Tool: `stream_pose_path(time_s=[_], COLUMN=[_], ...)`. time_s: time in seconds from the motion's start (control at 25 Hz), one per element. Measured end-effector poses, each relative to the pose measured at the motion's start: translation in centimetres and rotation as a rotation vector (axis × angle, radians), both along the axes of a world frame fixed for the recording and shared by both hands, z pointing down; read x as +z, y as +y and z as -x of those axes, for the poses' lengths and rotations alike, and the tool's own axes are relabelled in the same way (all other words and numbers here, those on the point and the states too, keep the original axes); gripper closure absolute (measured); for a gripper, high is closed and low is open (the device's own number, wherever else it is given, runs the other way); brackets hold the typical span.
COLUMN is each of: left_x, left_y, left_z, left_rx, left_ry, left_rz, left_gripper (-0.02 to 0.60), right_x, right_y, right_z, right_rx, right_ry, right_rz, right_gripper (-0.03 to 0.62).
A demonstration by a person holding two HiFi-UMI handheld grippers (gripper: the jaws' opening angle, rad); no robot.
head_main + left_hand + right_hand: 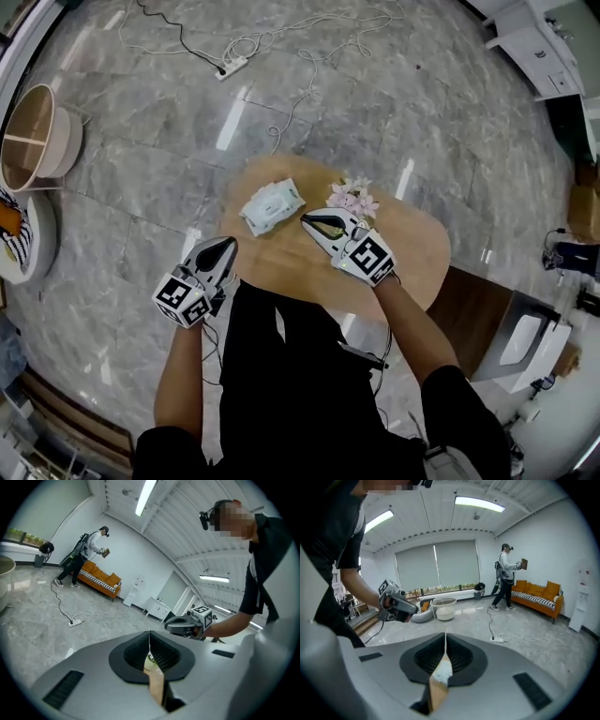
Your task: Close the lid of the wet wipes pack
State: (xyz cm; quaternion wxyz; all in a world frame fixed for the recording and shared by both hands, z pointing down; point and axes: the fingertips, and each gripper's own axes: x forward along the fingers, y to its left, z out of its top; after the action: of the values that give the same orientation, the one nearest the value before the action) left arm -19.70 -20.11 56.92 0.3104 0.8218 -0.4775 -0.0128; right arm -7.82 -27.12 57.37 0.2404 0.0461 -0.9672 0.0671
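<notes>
Empty, jaws pressed together, left gripper (pixel 228 246) and right gripper (pixel 309 218) hover at the table (pixel 412 253); wet wipes pack (pixel 272 206) lies there beside the right one, lid seemingly shut.

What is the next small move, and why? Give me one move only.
Probably ease the right gripper leftward over the wet wipes pack, ready to press its lid. Its shut jaws are just right of the pack on the table, nearer than the left gripper, also shut, at the table's left edge. Whether the lid stands open is too small to tell.
</notes>
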Motion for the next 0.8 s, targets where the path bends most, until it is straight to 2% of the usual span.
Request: stream_pose_path(time_s=[0.12, 0.28, 0.44, 0.6, 0.8], left_x=[3.4, 7.7, 13.0, 18.4, 22.7], left_y=[-0.9, -3.4, -6.0, -8.0, -9.2], left_z=[0.8, 1.9, 2.3, 2.3, 1.9], left_rx=[0.009, 0.002, 0.020, 0.051, 0.089], left_ry=[0.001, 0.007, -0.020, -0.002, -0.020], left_rz=[0.026, 0.046, 0.072, 0.153, 0.216], left_gripper=[0.565, 0.565, 0.565, 0.564, 0.563], right_x=[4.8, 9.0, 11.7, 13.9, 15.4], right_y=[0.3, -0.2, -0.3, 1.7, 1.7], right_z=[0.5, 1.3, 2.3, 3.0, 3.0], right_rx=[-0.043, -0.031, 0.023, 0.044, 0.102], right_ry=[0.104, 0.138, 0.104, 0.056, 0.023], right_rz=[-0.009, 0.035, 0.090, 0.169, 0.183], right_gripper=[0.580, 0.574, 0.572, 0.571, 0.568])
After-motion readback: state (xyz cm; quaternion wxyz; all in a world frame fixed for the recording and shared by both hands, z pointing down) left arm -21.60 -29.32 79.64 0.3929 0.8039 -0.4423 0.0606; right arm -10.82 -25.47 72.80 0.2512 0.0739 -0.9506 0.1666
